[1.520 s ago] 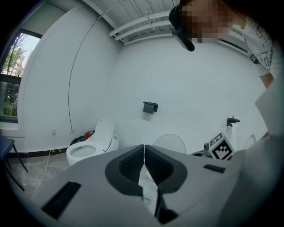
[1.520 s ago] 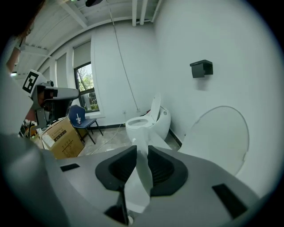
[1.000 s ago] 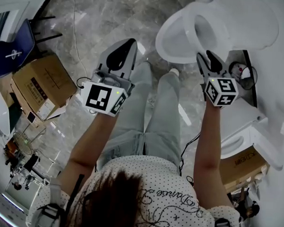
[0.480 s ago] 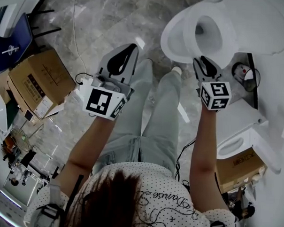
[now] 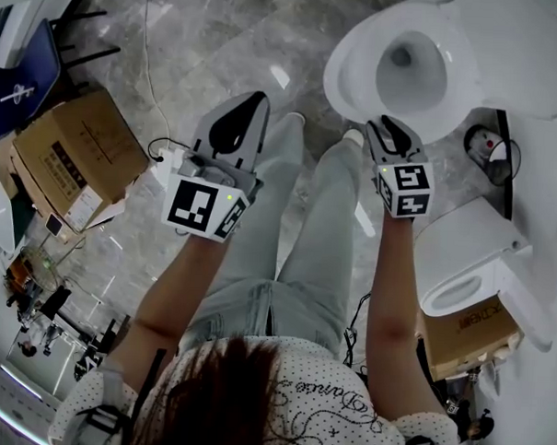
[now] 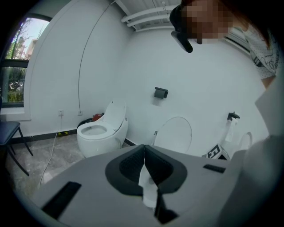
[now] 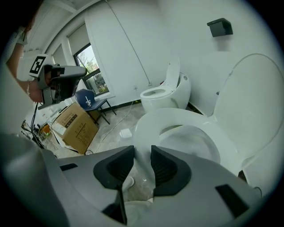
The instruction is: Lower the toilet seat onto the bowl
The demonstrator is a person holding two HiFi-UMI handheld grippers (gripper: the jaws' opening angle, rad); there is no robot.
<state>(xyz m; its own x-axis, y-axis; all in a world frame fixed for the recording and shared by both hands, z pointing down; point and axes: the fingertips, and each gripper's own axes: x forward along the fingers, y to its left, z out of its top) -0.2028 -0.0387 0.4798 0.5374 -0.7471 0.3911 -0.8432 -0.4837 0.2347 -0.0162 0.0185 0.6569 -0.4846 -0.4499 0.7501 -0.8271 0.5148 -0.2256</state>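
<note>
Seat (image 7: 147,127): front rim pinched in right tongs (image 7: 142,163).
It runs toward 12 o'clock from them; left tongs (image 6: 144,153) pressed together, empty, off at 9.

We see the white toilet seat (image 7: 177,116) glossy and smooth, hard plastic by the look, and the white bowl (image 7: 191,144) under it shines like glazed ceramic. The grey veined stone floor (image 5: 203,48) looks polished. The brown cardboard box (image 5: 69,157) is matt. The right gripper (image 7: 142,151) has a matt grey plastic shell, its black pads (image 7: 166,166) ribbed. Pale denim trousers (image 5: 259,253), and a soft dotted cloth top (image 5: 317,394).
</note>
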